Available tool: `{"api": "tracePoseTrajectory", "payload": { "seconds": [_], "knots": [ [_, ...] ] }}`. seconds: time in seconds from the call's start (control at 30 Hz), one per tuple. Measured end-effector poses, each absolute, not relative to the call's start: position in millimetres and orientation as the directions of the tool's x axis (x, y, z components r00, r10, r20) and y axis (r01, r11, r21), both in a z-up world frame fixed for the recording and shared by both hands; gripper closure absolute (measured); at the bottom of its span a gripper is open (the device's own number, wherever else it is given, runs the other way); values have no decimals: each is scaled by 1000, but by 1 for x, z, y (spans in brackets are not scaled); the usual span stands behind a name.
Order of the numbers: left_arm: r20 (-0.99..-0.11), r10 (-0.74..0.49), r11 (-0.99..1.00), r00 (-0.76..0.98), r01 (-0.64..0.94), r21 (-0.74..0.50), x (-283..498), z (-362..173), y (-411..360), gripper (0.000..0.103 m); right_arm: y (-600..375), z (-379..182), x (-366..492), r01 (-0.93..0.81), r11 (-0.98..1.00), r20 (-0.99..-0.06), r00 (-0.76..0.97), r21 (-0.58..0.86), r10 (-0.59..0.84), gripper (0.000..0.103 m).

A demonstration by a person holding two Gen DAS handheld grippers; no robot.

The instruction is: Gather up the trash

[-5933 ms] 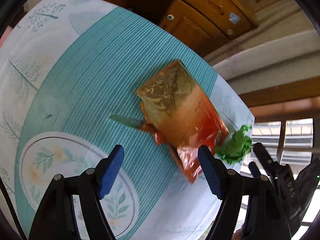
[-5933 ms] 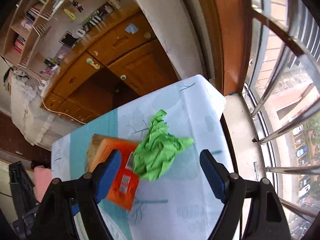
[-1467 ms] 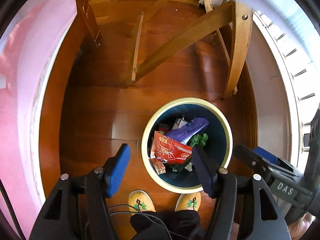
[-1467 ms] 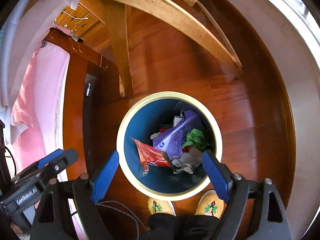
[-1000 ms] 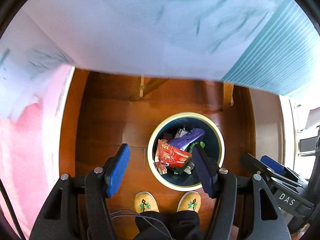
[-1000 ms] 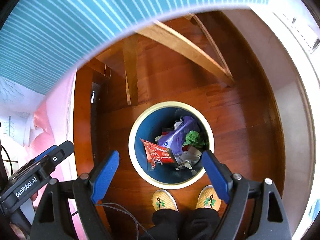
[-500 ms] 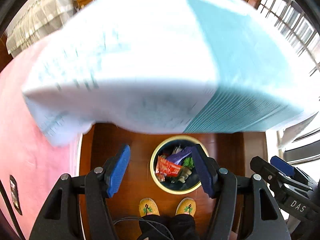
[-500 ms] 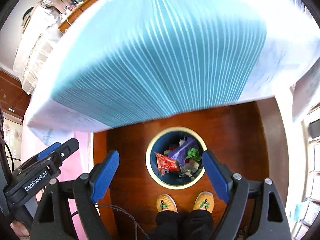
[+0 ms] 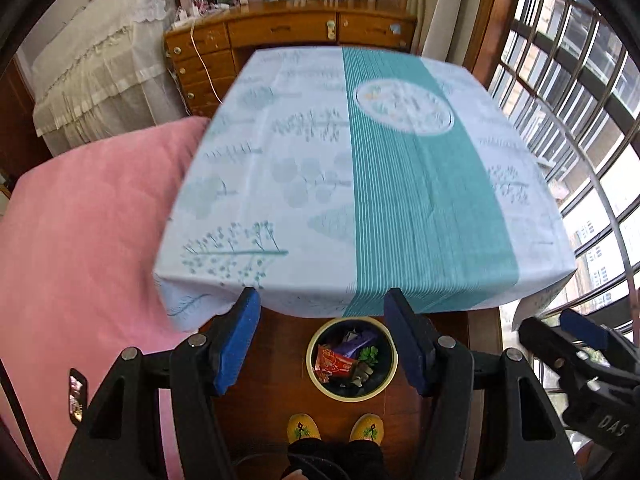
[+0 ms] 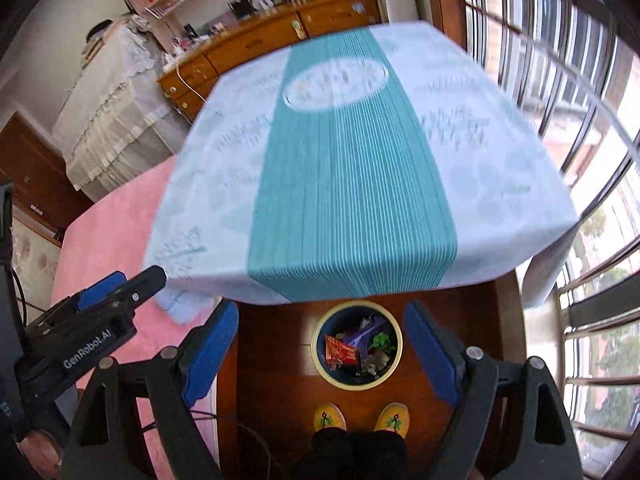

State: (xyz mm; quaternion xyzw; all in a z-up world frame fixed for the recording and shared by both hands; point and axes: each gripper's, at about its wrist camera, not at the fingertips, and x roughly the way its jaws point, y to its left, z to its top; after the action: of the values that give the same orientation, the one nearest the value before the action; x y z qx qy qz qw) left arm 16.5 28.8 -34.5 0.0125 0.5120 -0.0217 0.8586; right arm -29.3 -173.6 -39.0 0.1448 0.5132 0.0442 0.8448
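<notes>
Looking down past the near edge of the table [image 9: 304,184], both wrist views show a round bin [image 9: 394,364] with a pale yellow rim standing on the dark wooden floor just in front of that edge. Inside the bin lie a red snack wrapper [image 9: 332,362], a purple wrapper [image 9: 356,344] and a crumpled green paper [image 9: 370,354], with some greyish scraps beside them. The person's yellow slippers [image 9: 303,427] stand on the floor close to the bin's near side.

The left gripper [image 9: 320,338] hangs above the floor with its blue-padded jaws spread apart and nothing between them; the bin shows through the gap. The right gripper [image 10: 320,350] is likewise spread wide and carries nothing, and the bin sits between its jaws in its own view. Each gripper shows at the side of the other's view: the right one at the lower right of the left view, the left one at the lower left of the right view.

The table is covered by a pale cloth with a teal striped band [image 9: 420,200] running from the near edge to the far edge and a round pale medallion [image 9: 404,106] near the far edge. A pink cover [image 9: 80,240] lies along the table's left edge, a wooden dresser [image 9: 288,32] stands beyond the far edge, and a barred window [image 9: 580,100] runs along the right edge.
</notes>
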Motion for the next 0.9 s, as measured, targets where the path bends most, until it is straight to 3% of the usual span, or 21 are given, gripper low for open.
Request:
{"api": "tracePoseTrajectory", "payload": {
  "seconds": [0.33, 0.9],
  "knots": [
    [-850, -18, 999, 526, 49, 10, -6, 15, 10, 40, -177, 25, -38, 10, 958, -794, 562, 286, 231, 17],
    [-837, -20, 999, 547, 33, -3, -23, 24, 1, 40, -171, 34, -50, -41, 965, -783, 575, 260, 236, 17]
  ]
}}
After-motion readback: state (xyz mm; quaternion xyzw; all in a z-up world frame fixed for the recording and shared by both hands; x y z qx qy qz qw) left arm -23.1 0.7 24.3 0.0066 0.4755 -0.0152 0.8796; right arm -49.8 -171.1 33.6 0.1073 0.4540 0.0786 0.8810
